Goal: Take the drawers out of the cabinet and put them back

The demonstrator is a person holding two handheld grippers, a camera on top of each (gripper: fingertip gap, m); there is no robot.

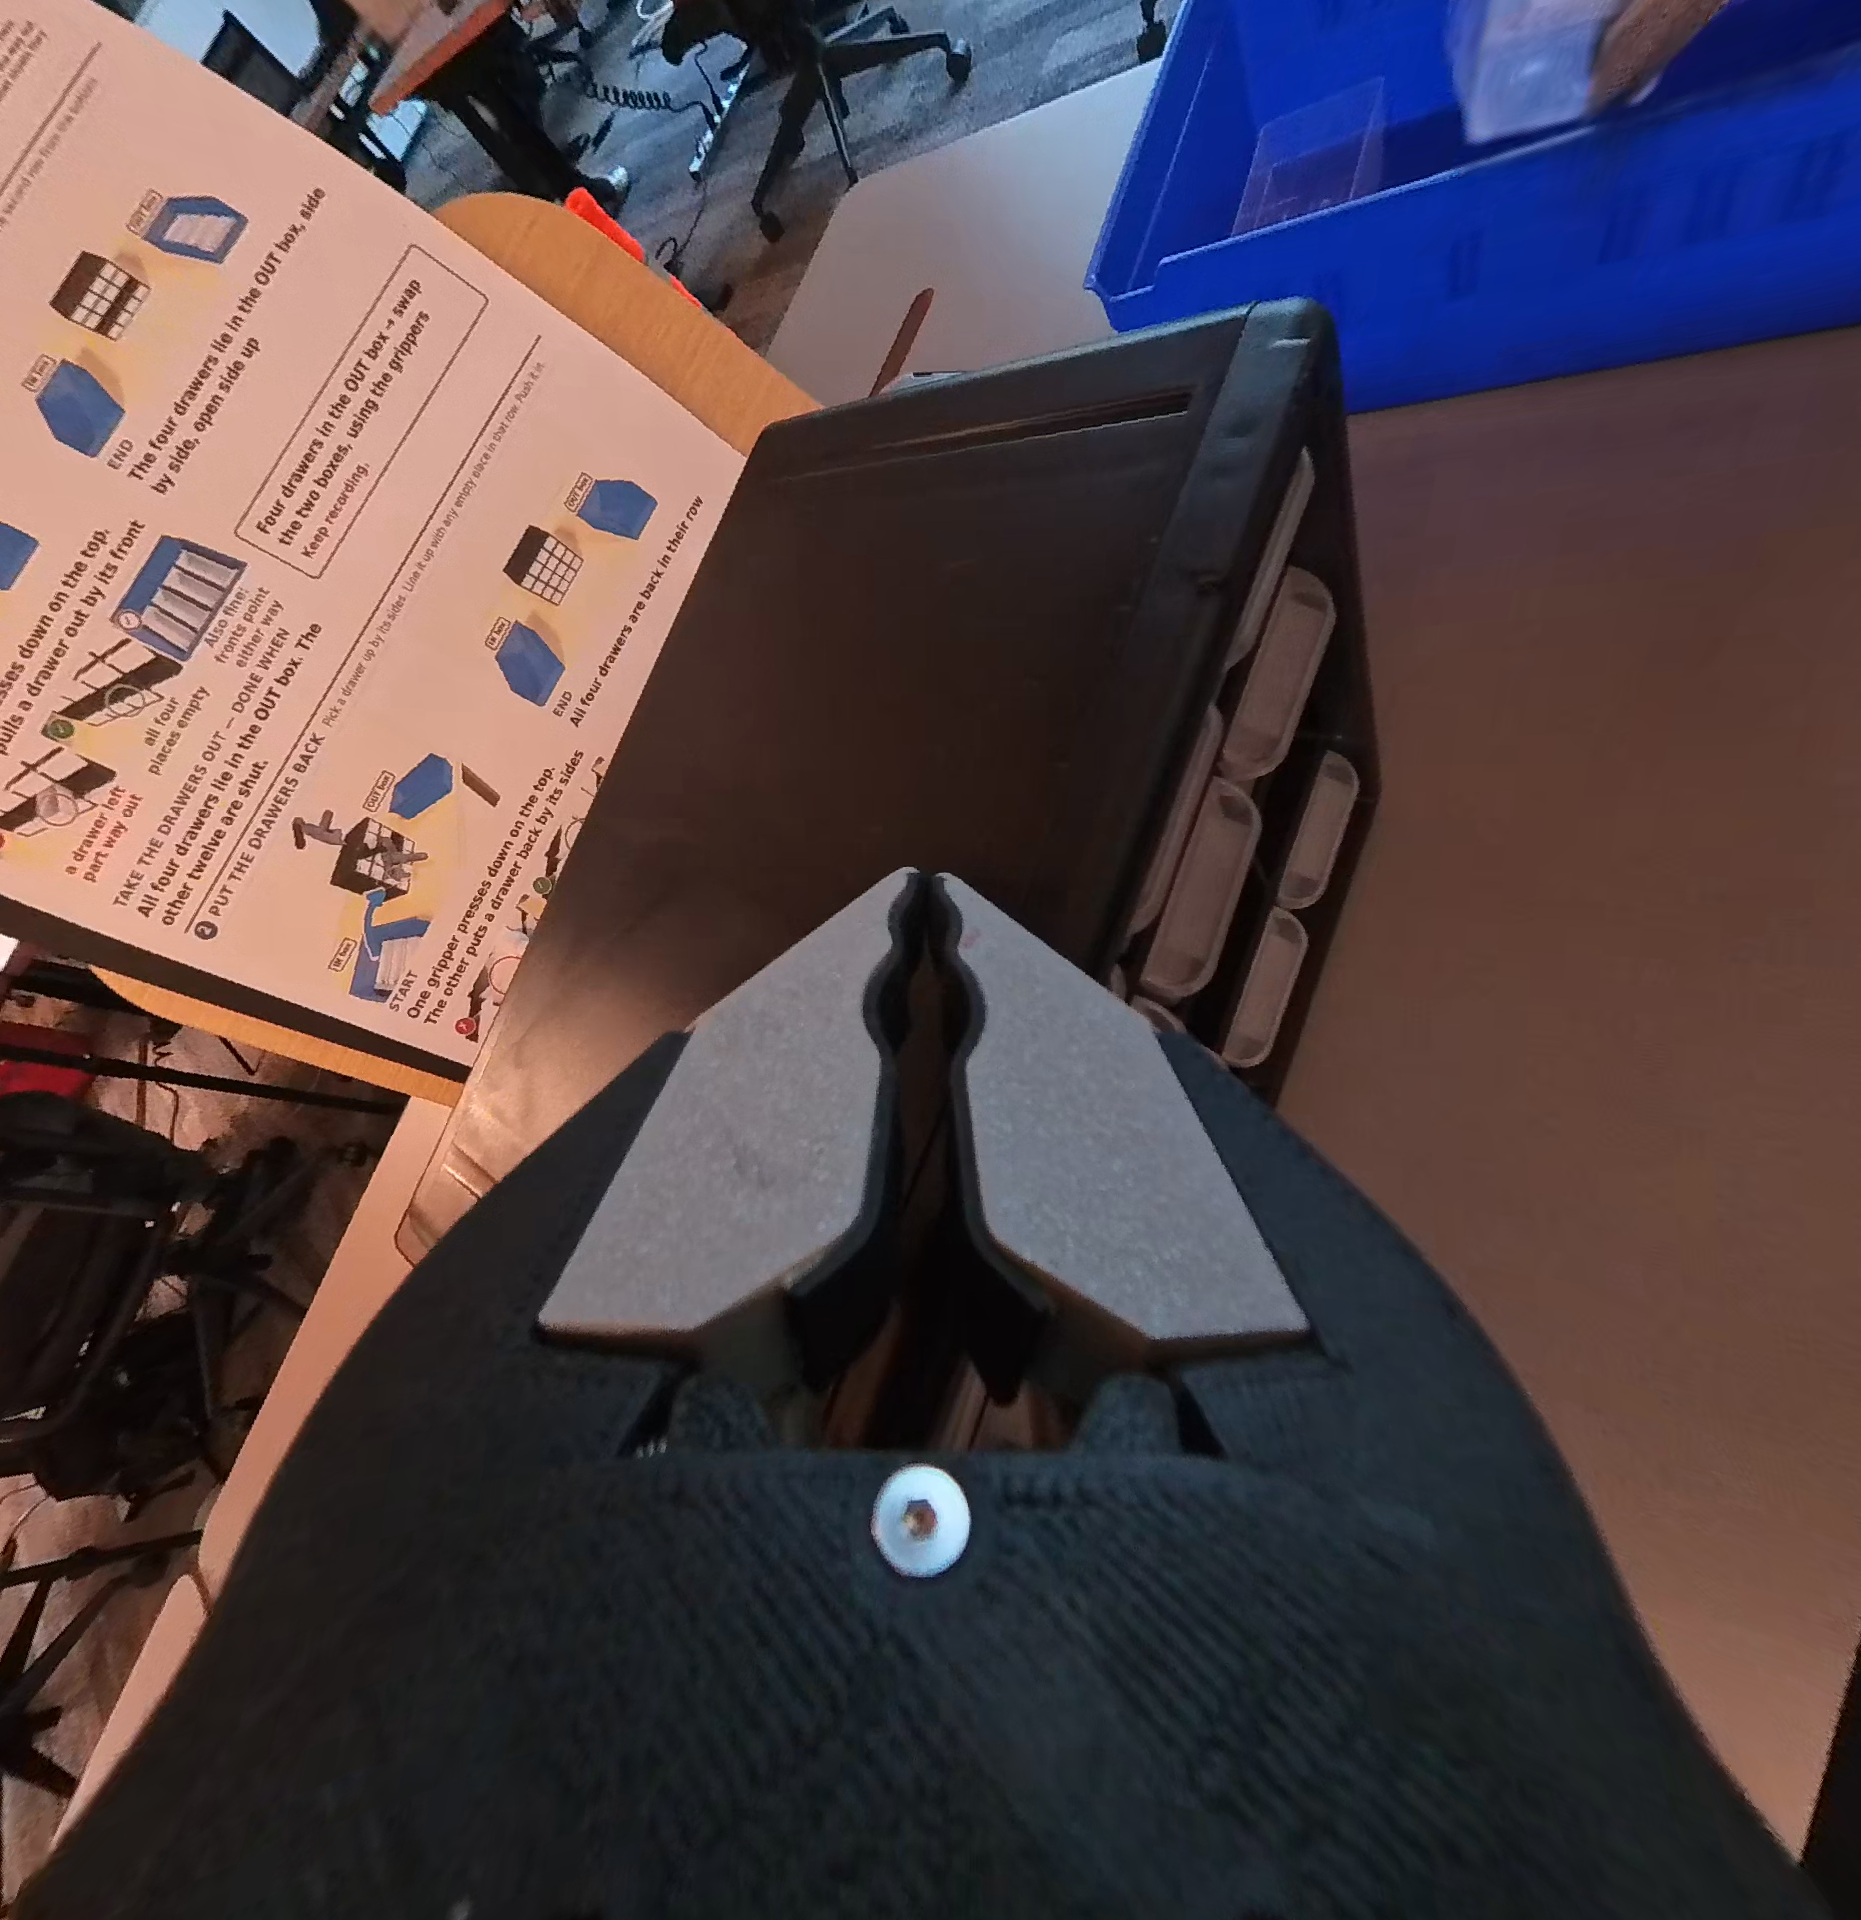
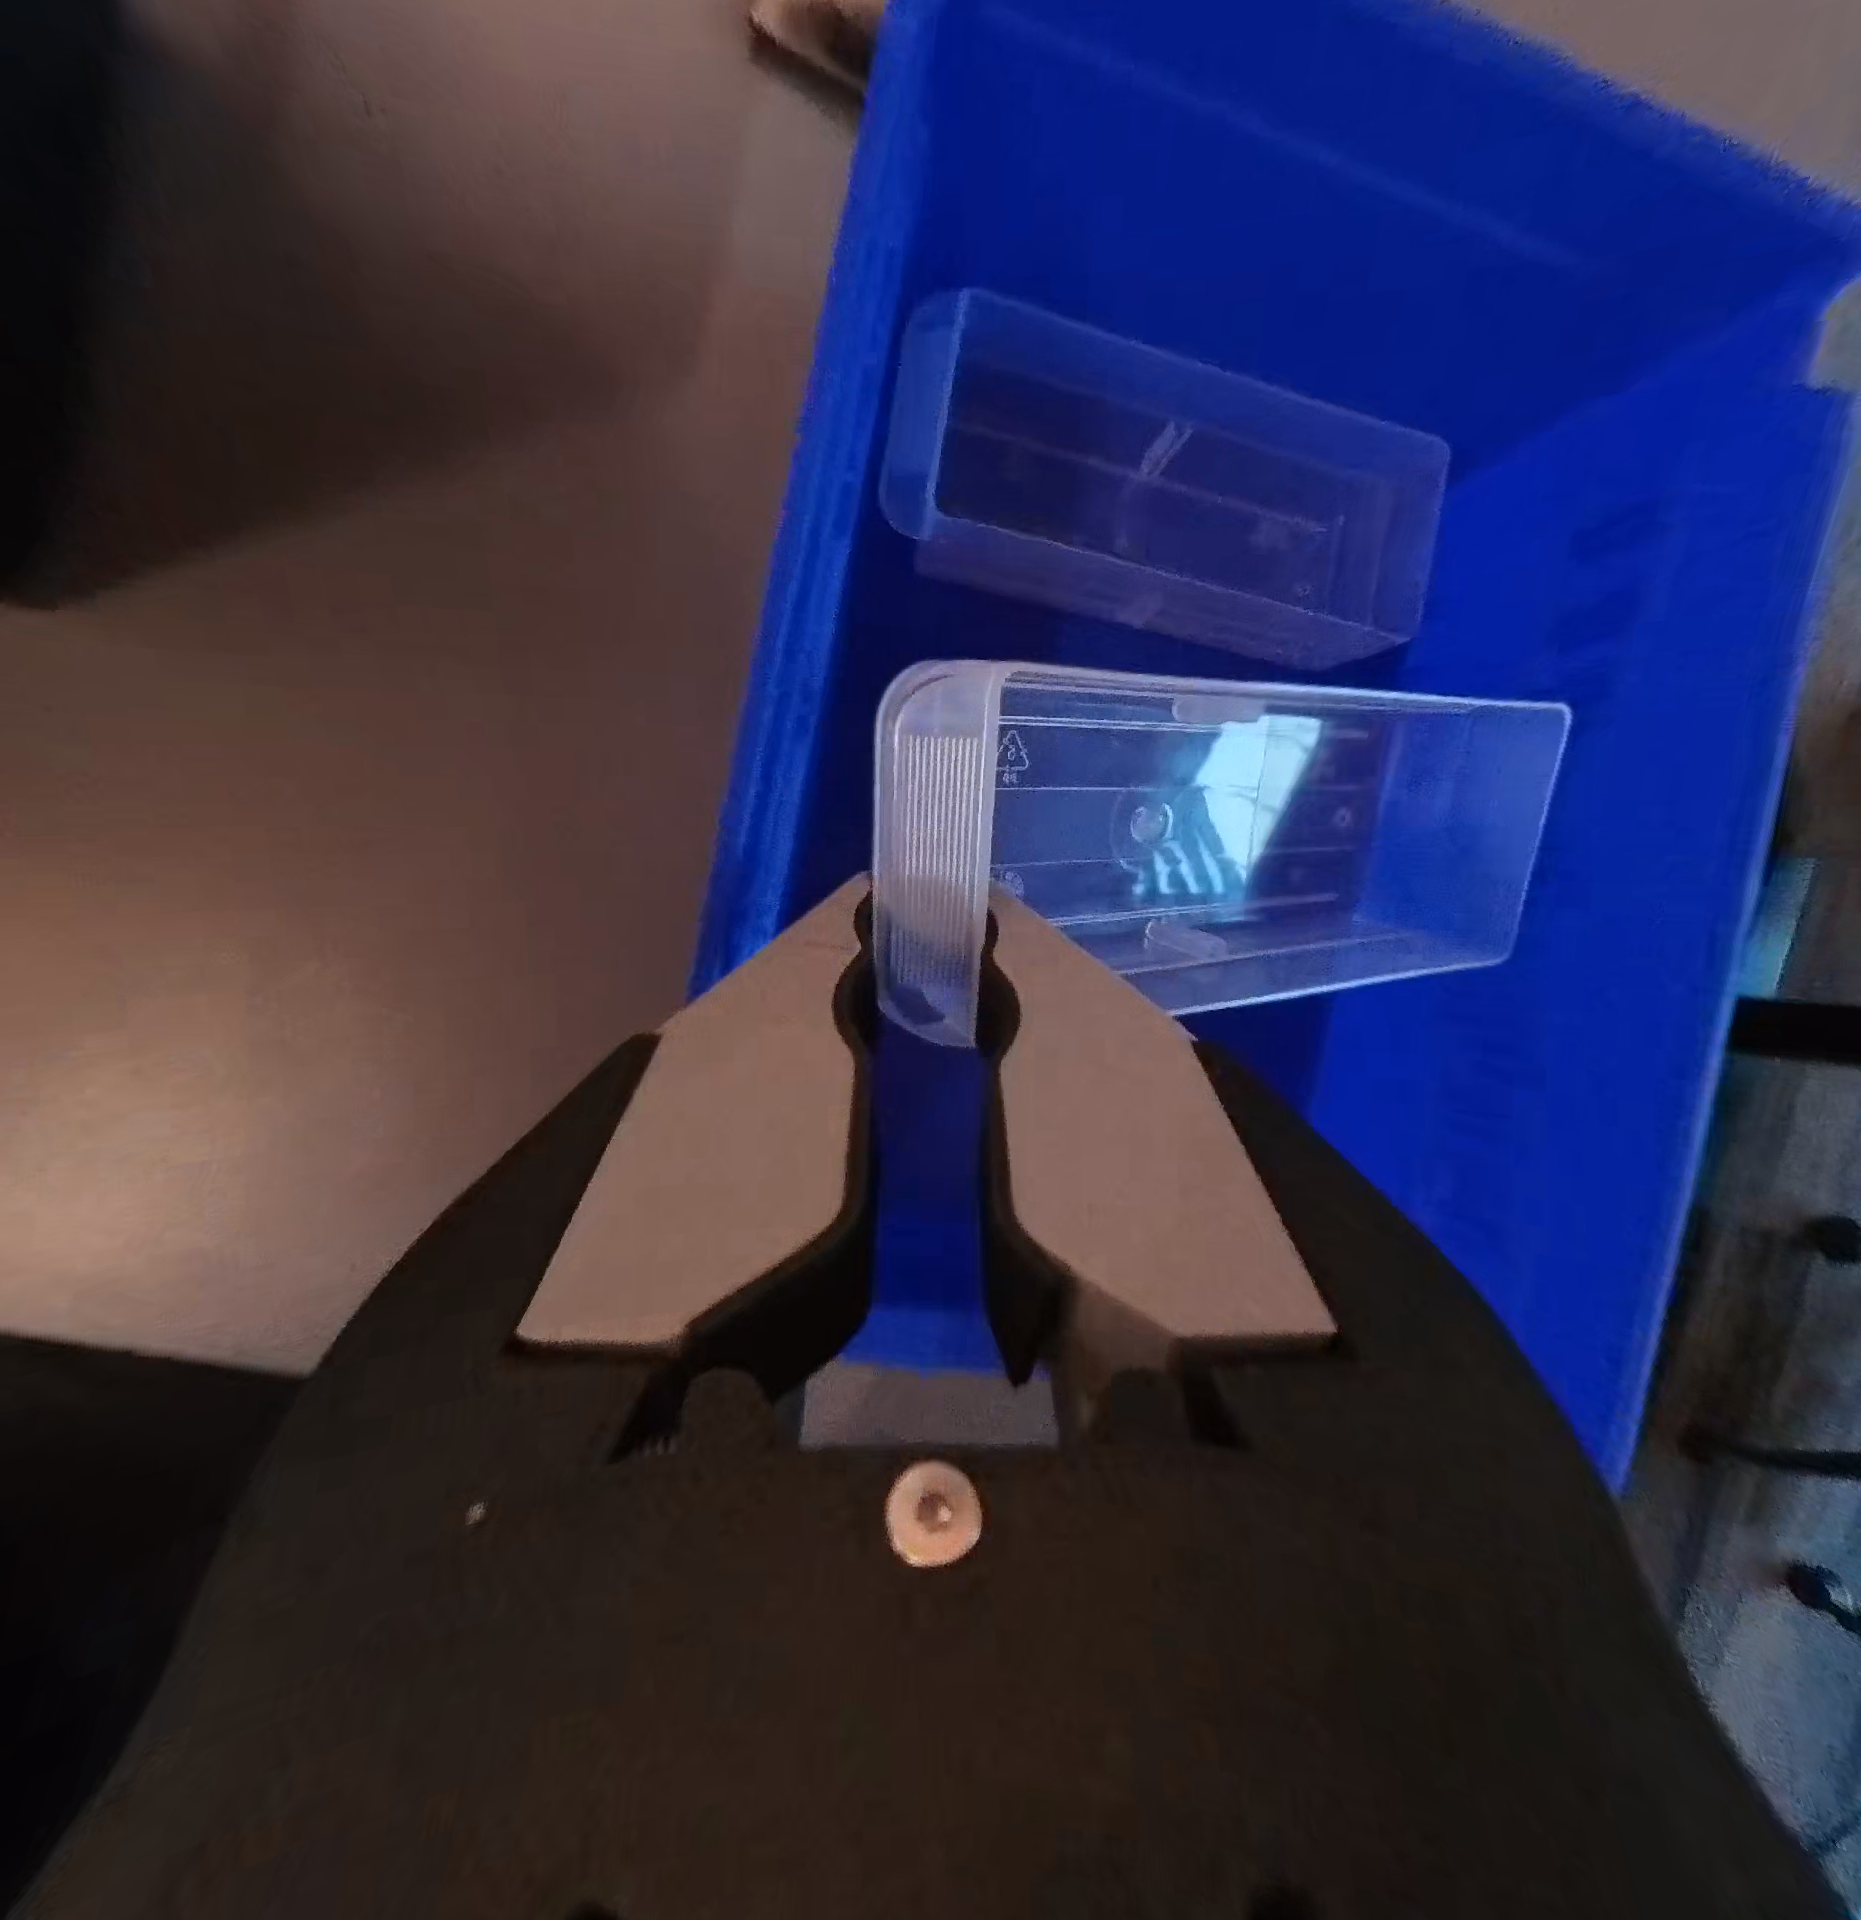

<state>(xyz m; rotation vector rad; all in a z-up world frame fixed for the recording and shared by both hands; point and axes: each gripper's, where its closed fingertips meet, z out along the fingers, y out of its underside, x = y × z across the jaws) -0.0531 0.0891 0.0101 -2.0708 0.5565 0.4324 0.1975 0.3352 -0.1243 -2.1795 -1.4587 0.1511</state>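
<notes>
The drawer (image 2: pixel 1165 842) in the right tongs (image 2: pixel 931 909) is a small box of clear plastic. It looks light and stiff, with thin walls, so it would likely be easy to lift with one pinch. Clear plastic like this is smooth and may slip, and a hard squeeze might crack it. The best place to hold it looks like the front lip, which has little ridges that help the grip.

That is just where the right tongs hold it. Their two fingers are pinched tight on the ridged lip, with only the lip between them. The drawer hangs over the blue bin (image 2: pixel 1591 312), tipped to one side, and does not seem to touch the bin floor. A second drawer (image 2: pixel 1165 478) lies in the blue bin, farther in.

The left tongs (image 1: pixel 926 883) are closed, fingers together, with nothing between them. They sit over the top of the black cabinet (image 1: pixel 957 644), near its close edge. They may be pressing down to keep the cabinet from sliding, but a touch cannot be made out. Pale drawer fronts (image 1: pixel 1269 675) show along the cabinet's right side. A paper sheet with pictures (image 1: pixel 282 520) lies to the left of the cabinet, and the blue bin stands beyond it.
</notes>
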